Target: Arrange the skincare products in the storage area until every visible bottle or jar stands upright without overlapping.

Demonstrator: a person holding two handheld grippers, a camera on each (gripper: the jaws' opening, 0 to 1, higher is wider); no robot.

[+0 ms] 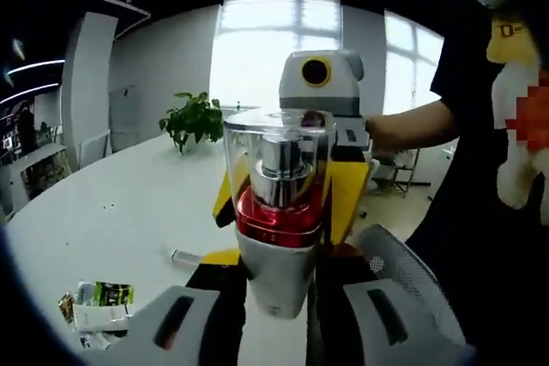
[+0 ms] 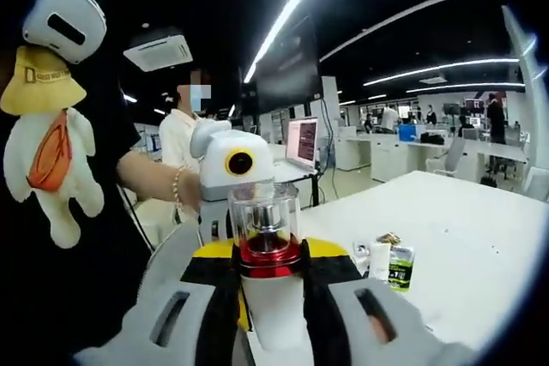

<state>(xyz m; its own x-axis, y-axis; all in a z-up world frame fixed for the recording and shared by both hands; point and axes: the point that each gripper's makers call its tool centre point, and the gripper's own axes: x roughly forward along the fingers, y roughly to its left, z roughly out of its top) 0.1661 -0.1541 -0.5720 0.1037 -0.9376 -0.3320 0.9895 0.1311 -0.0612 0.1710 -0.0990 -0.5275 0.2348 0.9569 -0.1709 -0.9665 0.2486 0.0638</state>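
I have the pump bottle [image 1: 279, 212] caught between both of my tongs at once, lifted clear of the white table [image 1: 111, 212]. In the left gripper view my left gripper [image 1: 279, 319] comes up from six o'clock with its grey jaws drawn in on the bottle's white base, one jaw pressing each side, so it is closed about as far as the base allows. The bottle stands upright dead centre, with a clear cap over a silver pump and a red band around the middle. My right gripper [image 1: 322, 109] faces me from behind it at twelve o'clock, its yellow and black jaws flanking the bottle's red band and upper body. In the right gripper view the same bottle [image 2: 266, 255] sits at centre, and my right gripper [image 2: 274, 319] rises from six o'clock with its jaws tight against the white base too; the left gripper [image 2: 227, 165] faces me from just behind the cap at eleven o'clock. On the table lie small sachets [image 1: 99, 306], at eight o'clock in the left gripper view and at three o'clock [image 2: 390, 259] in the right gripper view, well apart from the bottle. A potted plant [image 1: 193, 119] stands on the table's far part at ten o'clock in the left gripper view.
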